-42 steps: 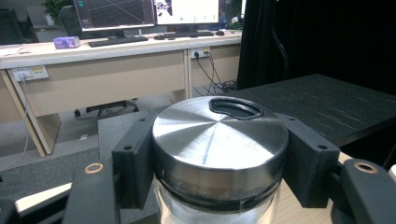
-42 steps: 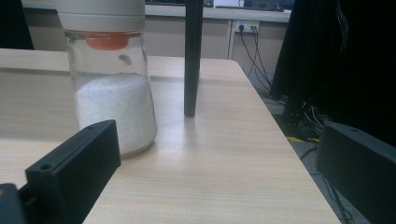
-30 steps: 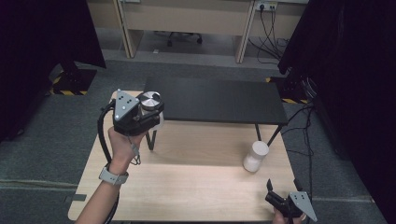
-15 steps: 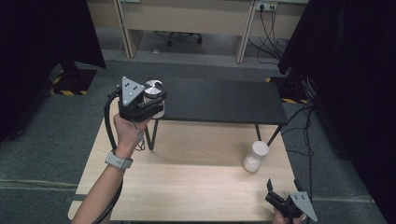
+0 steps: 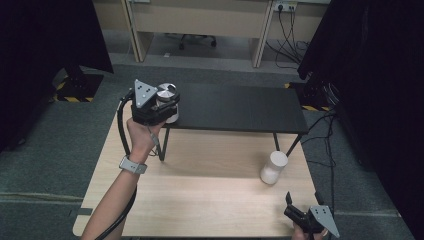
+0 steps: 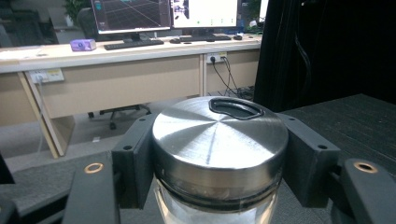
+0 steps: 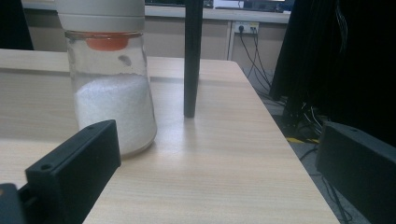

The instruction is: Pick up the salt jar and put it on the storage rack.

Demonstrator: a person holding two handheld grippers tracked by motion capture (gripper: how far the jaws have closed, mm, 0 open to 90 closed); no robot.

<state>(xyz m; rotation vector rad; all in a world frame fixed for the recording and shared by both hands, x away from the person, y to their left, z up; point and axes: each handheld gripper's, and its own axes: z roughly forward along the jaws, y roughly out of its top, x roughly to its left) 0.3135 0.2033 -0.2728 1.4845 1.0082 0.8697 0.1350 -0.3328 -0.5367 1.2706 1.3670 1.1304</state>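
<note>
My left gripper (image 5: 165,103) is shut on a glass jar with a brushed steel lid (image 5: 166,94), held upright at the left end of the black shelf (image 5: 240,107). In the left gripper view both black jaws press the sides of the steel-lidded jar (image 6: 205,140) just under its lid. I cannot tell whether its base touches the shelf. A second jar with a white lid and white grains (image 5: 273,167) stands on the wooden table (image 5: 200,200). My right gripper (image 5: 302,198) sits open near the table's front right corner. The white jar (image 7: 114,93) stands ahead and left of my right gripper (image 7: 217,154), apart from its jaws.
A black shelf leg (image 7: 192,60) stands on the table just right of the white jar. The table's right edge (image 7: 299,154) is close, with cables on the floor beyond. Desks with monitors (image 6: 130,16) stand behind, and dark curtains (image 5: 370,75) hang at both sides.
My left hand has carried the steel-lidded jar a little to the right and farther away, over the shelf's left end. The right gripper has stayed in place.
</note>
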